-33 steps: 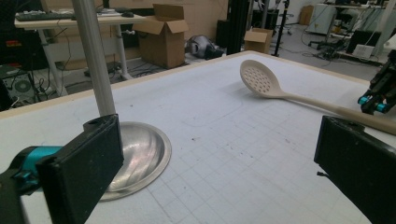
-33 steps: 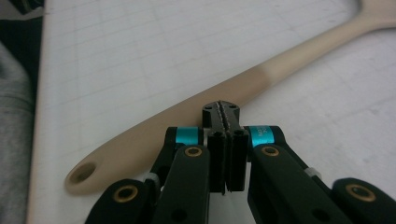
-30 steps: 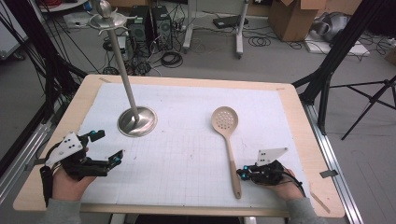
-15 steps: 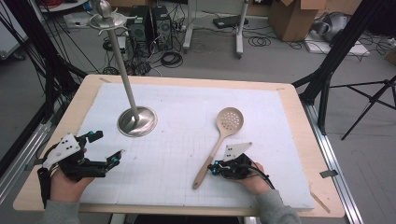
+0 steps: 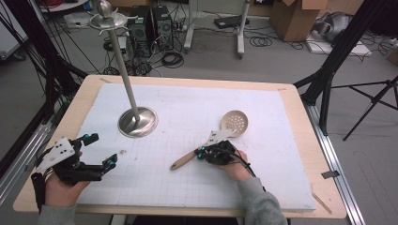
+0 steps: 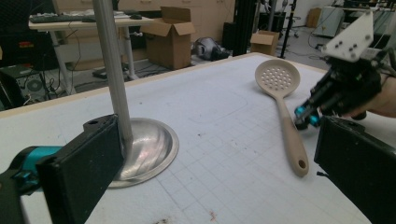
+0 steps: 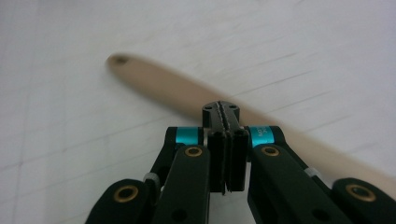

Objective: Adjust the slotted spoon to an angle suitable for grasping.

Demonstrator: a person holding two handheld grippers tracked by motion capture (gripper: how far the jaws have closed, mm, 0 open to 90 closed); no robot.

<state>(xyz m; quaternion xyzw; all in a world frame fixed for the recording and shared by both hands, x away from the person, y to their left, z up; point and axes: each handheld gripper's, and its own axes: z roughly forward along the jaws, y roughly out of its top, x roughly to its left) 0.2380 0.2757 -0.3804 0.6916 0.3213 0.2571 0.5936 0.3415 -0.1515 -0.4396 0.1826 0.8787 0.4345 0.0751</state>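
spoon: one, tan and slotted (image 5: 217, 140), lying flat at centre right of the high view, bowl toward the upper right, handle end toward the lower left; in the left gripper view it lies at right of centre (image 6: 283, 108).
right claw: (image 5: 202, 154) jaws pressed together with nothing between them; in the right gripper view (image 7: 223, 112) the closed tips sit over the spoon's handle (image 7: 177, 91), seemingly to nudge it across the surface rather than pick it up.
left claw: (image 5: 102, 151) jaws wide apart and empty, parked at lower left of the high view, likely kept out of the way.
stand: one, metal (image 5: 136, 121), upright at upper left, its round base flat on the surface; probably the place for hanging the spoon.
surface: one, white gridded mat on a wooden top (image 5: 291, 183).
count: two claws, one spoon, one stand.
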